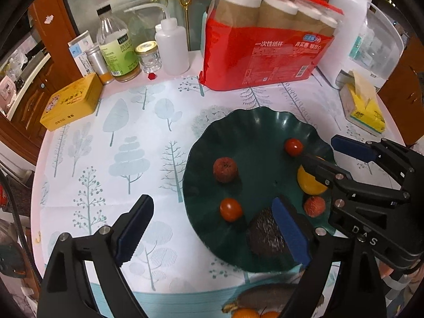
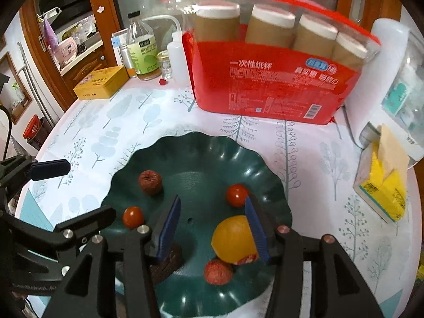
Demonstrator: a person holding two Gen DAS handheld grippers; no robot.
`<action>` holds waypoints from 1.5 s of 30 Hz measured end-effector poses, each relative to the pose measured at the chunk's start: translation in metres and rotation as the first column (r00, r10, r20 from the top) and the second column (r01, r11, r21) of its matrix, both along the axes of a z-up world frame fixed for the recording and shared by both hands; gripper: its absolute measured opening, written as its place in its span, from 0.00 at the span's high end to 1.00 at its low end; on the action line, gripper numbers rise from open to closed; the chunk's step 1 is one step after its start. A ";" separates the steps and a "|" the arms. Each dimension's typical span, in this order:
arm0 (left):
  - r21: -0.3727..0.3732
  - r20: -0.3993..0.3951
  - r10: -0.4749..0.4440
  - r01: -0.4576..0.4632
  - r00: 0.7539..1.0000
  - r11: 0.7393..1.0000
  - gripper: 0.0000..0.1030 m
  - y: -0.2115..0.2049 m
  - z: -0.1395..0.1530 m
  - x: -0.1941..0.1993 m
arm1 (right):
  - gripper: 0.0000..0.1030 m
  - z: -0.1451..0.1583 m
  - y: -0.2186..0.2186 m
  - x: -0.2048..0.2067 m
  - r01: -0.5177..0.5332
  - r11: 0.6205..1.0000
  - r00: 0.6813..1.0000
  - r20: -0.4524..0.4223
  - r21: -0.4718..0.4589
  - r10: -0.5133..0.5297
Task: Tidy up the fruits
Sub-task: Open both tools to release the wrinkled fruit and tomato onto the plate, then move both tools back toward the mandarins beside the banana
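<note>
Blue pads of my left gripper stand wide apart with nothing pressed between them, one over the tablecloth, the other over the dark textured fruit at the near rim of the green plate. My right gripper hangs partly open and empty above the same plate; the orange lies just under its right pad, untouched, with the lychee beside it and two cherry tomatoes nearby.
</note>
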State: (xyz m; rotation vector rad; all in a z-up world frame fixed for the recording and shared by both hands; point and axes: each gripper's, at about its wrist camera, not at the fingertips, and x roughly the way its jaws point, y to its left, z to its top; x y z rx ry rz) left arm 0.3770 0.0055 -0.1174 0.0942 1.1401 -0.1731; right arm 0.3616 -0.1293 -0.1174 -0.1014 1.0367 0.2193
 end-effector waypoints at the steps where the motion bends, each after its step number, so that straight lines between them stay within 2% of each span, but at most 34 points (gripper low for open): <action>1: -0.002 0.003 0.000 0.000 1.000 1.000 0.12 0.001 0.004 -0.004 | 0.50 0.003 0.000 -0.003 0.003 1.000 1.000 0.003 0.000 -0.003; 12: -0.026 0.047 -0.023 0.024 0.999 0.999 0.12 0.008 0.044 -0.046 | 0.50 0.041 -0.001 -0.045 0.040 0.999 0.998 0.039 0.012 -0.040; 21: -0.072 0.093 -0.063 0.070 0.994 0.995 0.12 0.012 0.068 -0.087 | 0.50 0.069 0.006 -0.097 0.044 0.999 0.994 0.098 -0.002 -0.044; 28: -0.081 0.144 -0.095 0.108 0.985 0.991 0.12 0.015 0.080 -0.122 | 0.50 0.086 0.010 -0.145 0.071 0.997 0.984 0.162 0.009 -0.071; 38: -0.075 0.233 -0.121 0.142 0.965 0.987 0.12 0.029 0.084 -0.167 | 0.50 0.087 0.011 -0.196 0.109 0.991 0.974 0.189 0.077 -0.122; 41: -0.059 0.263 -0.130 0.151 0.956 0.987 0.12 0.034 0.079 -0.178 | 0.50 0.082 0.012 -0.209 0.125 0.987 0.971 0.191 0.097 -0.142; 45: -0.041 0.266 -0.154 0.170 0.952 0.985 0.12 0.036 0.066 -0.188 | 0.50 0.067 0.015 -0.225 0.146 0.985 0.968 0.189 0.096 -0.162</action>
